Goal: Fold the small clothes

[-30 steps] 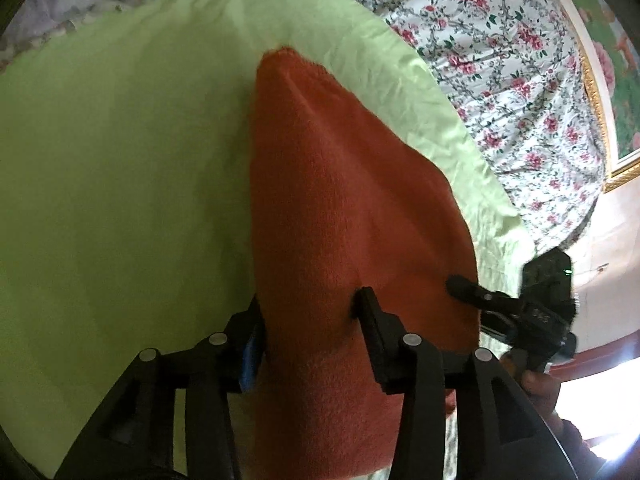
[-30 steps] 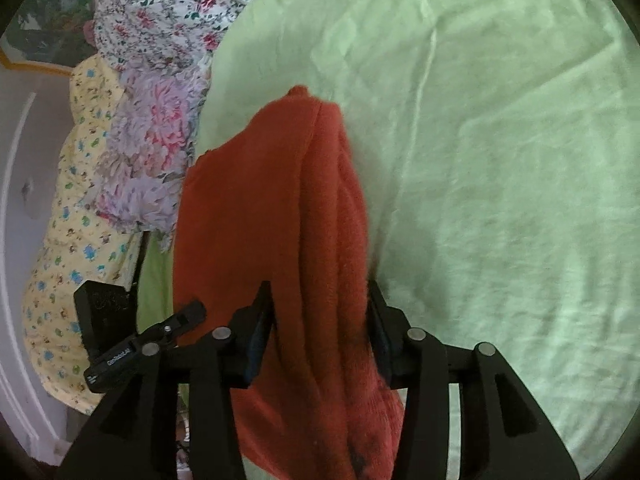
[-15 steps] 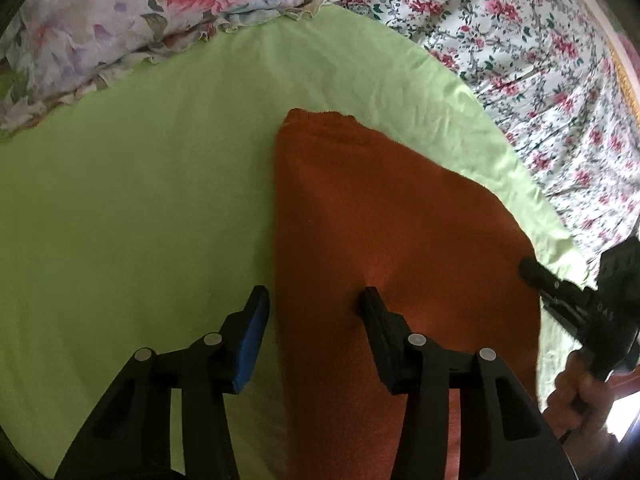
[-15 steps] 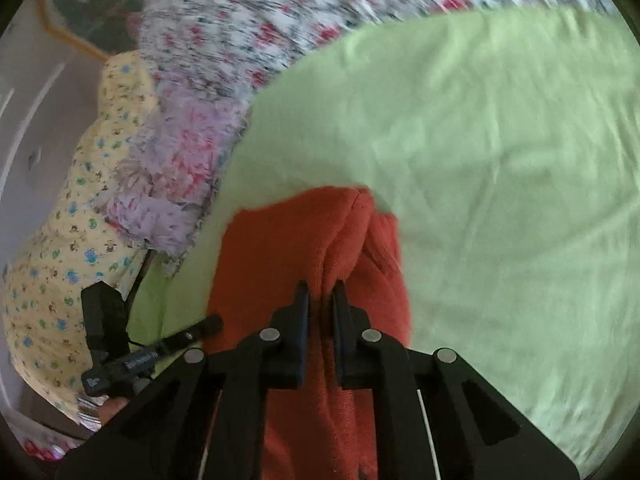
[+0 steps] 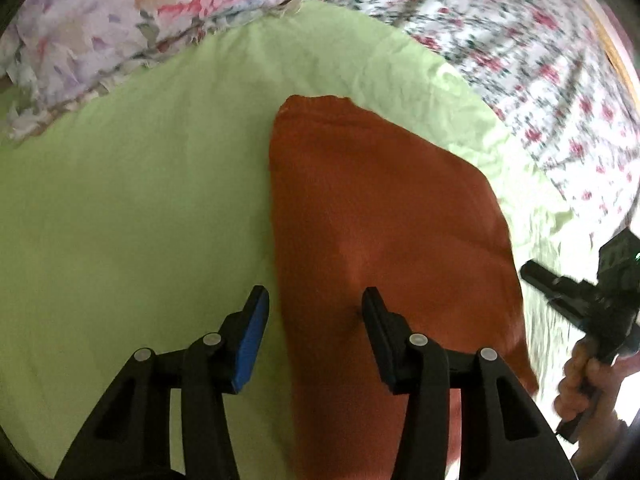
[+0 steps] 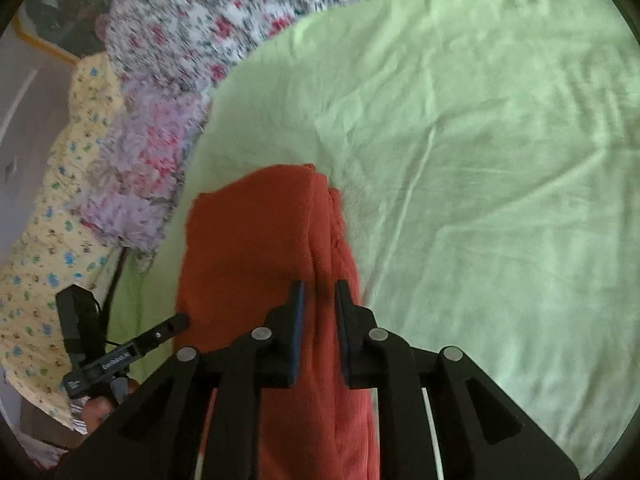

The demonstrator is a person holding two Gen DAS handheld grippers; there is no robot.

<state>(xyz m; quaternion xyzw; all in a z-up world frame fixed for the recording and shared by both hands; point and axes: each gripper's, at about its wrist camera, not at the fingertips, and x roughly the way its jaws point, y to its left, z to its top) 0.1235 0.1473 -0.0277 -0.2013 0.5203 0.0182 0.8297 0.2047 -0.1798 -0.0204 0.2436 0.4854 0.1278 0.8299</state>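
Left wrist view: the left gripper point(image 5: 314, 306) was seen with its jaws standing apart; the blue-padded finger point(image 5: 252, 336) hung over the light green sheet point(image 5: 132, 208), and the other finger point(image 5: 378, 320) over the rust-red garment point(image 5: 380, 220); the left edge of the garment ran up between the two, yet neither pad was seen pressing it — nothing was gripped. The garment was laid folded on the sheet, its narrow end pointing away from the camera; a floral bedcover point(image 5: 540, 60) was spread beyond the sheet at the upper right, and a paler floral cloth point(image 5: 120, 12) at the upper left. The right gripper point(image 5: 536, 272) was seen at the right edge of the frame, blurred, just off the right edge of the garment, and was held by a hand point(image 5: 584, 376); whether its tips touched the cloth could not be told there.

In the right wrist view the right gripper point(image 6: 318, 300) was seen with its jaws close together and opening; a raised ridge of the rust-red garment point(image 6: 248, 248) lay between the pads point(image 6: 298, 320) — whether it was yet let go could not be told for certain, though the cloth appeared still touched on both sides. The left gripper point(image 6: 176, 322) was seen at the lower left, beside the garment's far edge; a yellow patterned cloth point(image 6: 52, 240) lay beyond it.
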